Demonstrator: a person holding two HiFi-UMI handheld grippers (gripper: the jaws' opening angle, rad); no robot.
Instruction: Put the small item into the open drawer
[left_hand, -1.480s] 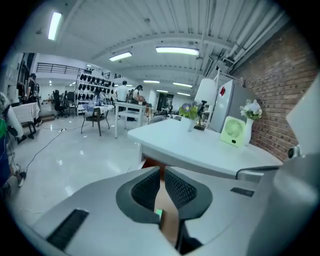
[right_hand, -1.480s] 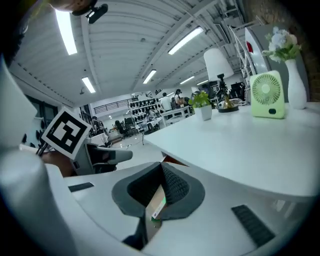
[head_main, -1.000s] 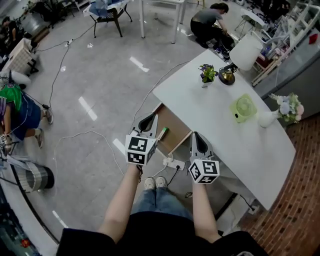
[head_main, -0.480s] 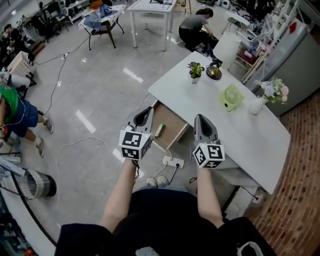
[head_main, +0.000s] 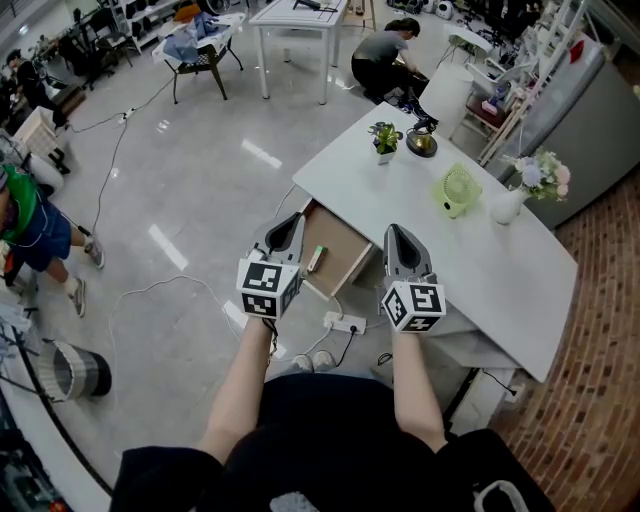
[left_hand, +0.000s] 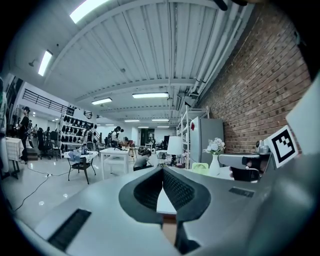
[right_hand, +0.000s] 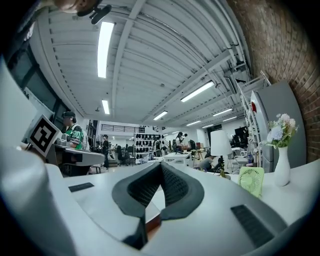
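The open wooden drawer (head_main: 338, 252) sticks out from the near side of the white table (head_main: 480, 270). A small green-and-white item (head_main: 316, 259) lies inside it near its left wall. My left gripper (head_main: 293, 222) hangs over the drawer's left edge, shut with nothing between its jaws (left_hand: 162, 171). My right gripper (head_main: 394, 233) is above the table edge just right of the drawer, also shut and empty (right_hand: 160, 165). Neither gripper touches the item.
On the table stand a potted plant (head_main: 385, 140), a dark lamp base (head_main: 421, 145), a green fan (head_main: 458, 190) and a white vase with flowers (head_main: 510, 203). A power strip (head_main: 343, 323) with cables lies on the floor below the drawer. A person (head_main: 385, 50) crouches beyond the table.
The head view has drawn back and shifted. Both grippers stay shut and have risen slightly beside the drawer. The small item lies in the drawer throughout.
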